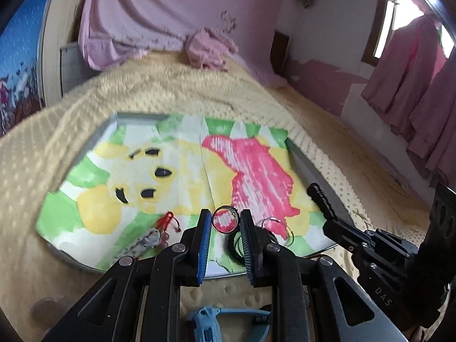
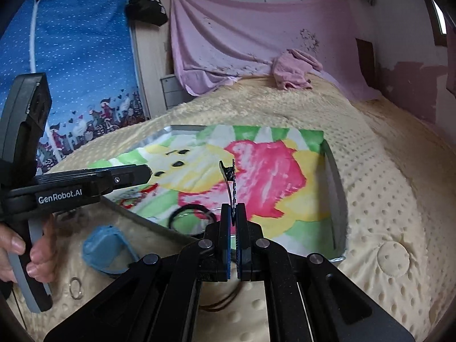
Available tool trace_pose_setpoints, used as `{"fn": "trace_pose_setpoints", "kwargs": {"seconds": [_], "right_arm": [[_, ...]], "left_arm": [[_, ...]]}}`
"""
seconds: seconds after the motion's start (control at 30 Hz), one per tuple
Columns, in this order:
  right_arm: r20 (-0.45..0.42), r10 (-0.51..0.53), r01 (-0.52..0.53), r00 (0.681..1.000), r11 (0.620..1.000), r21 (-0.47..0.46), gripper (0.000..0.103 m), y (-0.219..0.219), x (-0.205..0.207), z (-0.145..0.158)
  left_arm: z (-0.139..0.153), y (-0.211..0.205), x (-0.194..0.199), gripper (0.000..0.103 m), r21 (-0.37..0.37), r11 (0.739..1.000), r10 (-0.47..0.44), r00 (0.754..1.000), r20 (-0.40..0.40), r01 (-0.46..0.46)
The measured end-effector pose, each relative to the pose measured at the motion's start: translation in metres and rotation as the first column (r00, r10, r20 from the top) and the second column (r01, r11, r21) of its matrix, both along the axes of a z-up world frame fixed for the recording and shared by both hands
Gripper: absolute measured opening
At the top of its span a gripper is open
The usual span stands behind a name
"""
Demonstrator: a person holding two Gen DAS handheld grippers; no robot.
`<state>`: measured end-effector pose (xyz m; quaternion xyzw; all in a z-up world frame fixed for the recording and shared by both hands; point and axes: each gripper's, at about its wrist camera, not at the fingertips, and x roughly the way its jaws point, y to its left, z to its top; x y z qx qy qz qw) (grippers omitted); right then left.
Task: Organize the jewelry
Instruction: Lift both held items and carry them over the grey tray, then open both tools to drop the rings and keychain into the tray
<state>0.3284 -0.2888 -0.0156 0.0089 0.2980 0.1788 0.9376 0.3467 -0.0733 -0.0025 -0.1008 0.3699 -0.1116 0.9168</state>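
Observation:
My left gripper point(image 1: 225, 219) is shut on a silver ring point(image 1: 225, 207), which sits upright between its blue pads over the near edge of a metal tray point(image 1: 136, 115). The tray is lined with a painted bear picture point(image 1: 176, 171). A red braided piece point(image 1: 168, 219), a grey beaded piece point(image 1: 145, 242), a black band point(image 1: 235, 249) and a thin wire hoop point(image 1: 286, 232) lie on it. My right gripper point(image 2: 234, 211) is shut on a black hair clip point(image 2: 230, 176) that sticks up over the tray point(image 2: 182, 128). The left gripper point(image 2: 146, 172) shows at the left.
The tray rests on a bumpy cream blanket point(image 2: 384, 185) on a bed. A blue pouch point(image 2: 105, 253) and a loose key ring point(image 2: 75, 287) lie on the blanket in front of the tray. A hand point(image 2: 17, 245) holds the left tool. Pink cloth point(image 2: 293, 68) lies at the far end.

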Motion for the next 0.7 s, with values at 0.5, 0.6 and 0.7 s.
{"fn": "trace_pose_setpoints", "kwargs": {"seconds": [0.5, 0.6, 0.7], "right_arm": [[-0.086, -0.003, 0.000, 0.996, 0.999, -0.036, 0.003, 0.007, 0.013, -0.021], [-0.091, -0.003, -0.001, 0.996, 0.999, -0.036, 0.003, 0.007, 0.013, -0.021], [-0.090, -0.002, -0.001, 0.996, 0.999, -0.035, 0.003, 0.006, 0.013, -0.021]], "left_arm": [[-0.021, -0.016, 0.010, 0.020, 0.100, 0.995, 0.006, 0.996, -0.087, 0.003], [-0.021, -0.016, 0.008, 0.020, 0.099, 0.995, 0.005, 0.996, -0.084, 0.003], [-0.021, -0.013, 0.007, 0.020, 0.078, 0.997, 0.009, 0.996, -0.084, -0.002]]}}
